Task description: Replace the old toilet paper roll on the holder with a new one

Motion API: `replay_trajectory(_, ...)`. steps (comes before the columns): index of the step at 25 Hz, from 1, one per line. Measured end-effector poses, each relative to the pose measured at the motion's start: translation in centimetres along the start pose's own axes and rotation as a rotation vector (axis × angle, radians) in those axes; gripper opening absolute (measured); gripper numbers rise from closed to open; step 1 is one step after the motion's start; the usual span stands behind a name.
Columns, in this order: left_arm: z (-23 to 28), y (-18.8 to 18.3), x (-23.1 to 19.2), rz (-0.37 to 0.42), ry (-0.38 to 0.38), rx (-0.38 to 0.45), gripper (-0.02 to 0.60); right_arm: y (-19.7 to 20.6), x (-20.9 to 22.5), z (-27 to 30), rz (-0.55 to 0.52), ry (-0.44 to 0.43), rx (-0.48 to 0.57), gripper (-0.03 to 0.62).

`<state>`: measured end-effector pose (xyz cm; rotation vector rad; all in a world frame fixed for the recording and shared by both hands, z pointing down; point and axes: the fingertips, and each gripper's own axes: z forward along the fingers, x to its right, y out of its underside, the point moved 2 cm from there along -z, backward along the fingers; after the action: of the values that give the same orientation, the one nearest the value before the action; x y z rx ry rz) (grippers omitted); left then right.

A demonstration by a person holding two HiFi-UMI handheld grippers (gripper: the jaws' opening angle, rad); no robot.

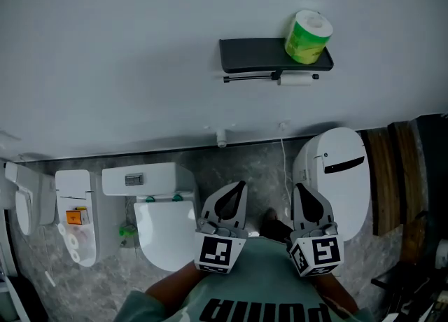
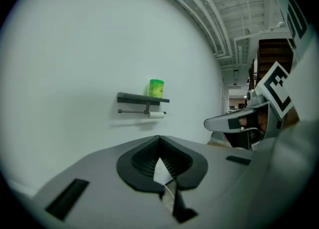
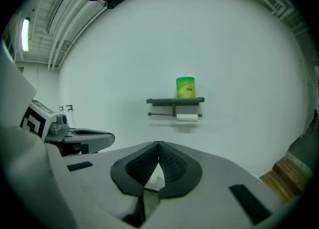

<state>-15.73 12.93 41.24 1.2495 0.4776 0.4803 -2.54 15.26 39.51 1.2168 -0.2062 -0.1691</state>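
A black wall shelf with a bar under it (image 1: 259, 54) carries a new roll in a green wrapper (image 1: 308, 36) on top. A thin, nearly spent white roll (image 1: 295, 80) hangs on the bar. Both grippers are held low in front of the person, well short of the wall. My left gripper (image 1: 239, 187) and right gripper (image 1: 298, 188) point toward the wall, each shut with nothing between the jaws. The left gripper view shows the green roll (image 2: 156, 88) and old roll (image 2: 156, 115) far beyond the closed tips (image 2: 159, 138). The right gripper view shows the green roll (image 3: 185, 87) and old roll (image 3: 187, 117) beyond the tips (image 3: 158, 144).
On the grey stone floor along the wall stand a white toilet (image 1: 164, 233) with its tank (image 1: 143, 179), a second white toilet (image 1: 343, 173) below the holder, and a white unit with small rolls (image 1: 75, 215) at left. Wooden boards (image 1: 392, 173) lie at right.
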Motion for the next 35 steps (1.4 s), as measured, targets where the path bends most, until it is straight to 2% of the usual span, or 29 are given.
replay_trajectory(5,2.7,-0.6,-0.5,0.022,-0.058,0.026,0.005,-0.2,2.2,2.6,0.017,-0.054,0.012,0.008)
replay_trajectory(9,5.3,-1.6,0.2,0.031,-0.095,-0.009,0.005,-0.9,4.8,4.8,0.026,-0.111,0.020,0.008)
replay_trajectory(13,8.6,-2.9,0.3,0.038,-0.156,0.013,0.005,-2.4,7.6,7.1,0.020,-0.170,0.041,0.008)
replay_trajectory(17,11.3,-3.6,0.9,0.043,-0.197,0.002,0.005,-3.4,10.1,9.0,0.021,-0.222,0.052,0.008)
replay_trajectory(27,15.0,-4.9,1.7,0.055,-0.318,-0.025,0.005,-5.2,14.1,12.2,0.023,-0.349,0.085,0.008)
replay_trajectory(32,15.9,-4.5,2.4,0.051,-0.326,-0.077,0.005,-5.4,15.0,13.3,0.026,-0.376,0.086,0.008)
replay_trajectory(35,16.6,-4.4,1.8,0.046,-0.320,-0.068,0.005,-5.4,14.9,14.1,0.041,-0.378,0.079,0.008)
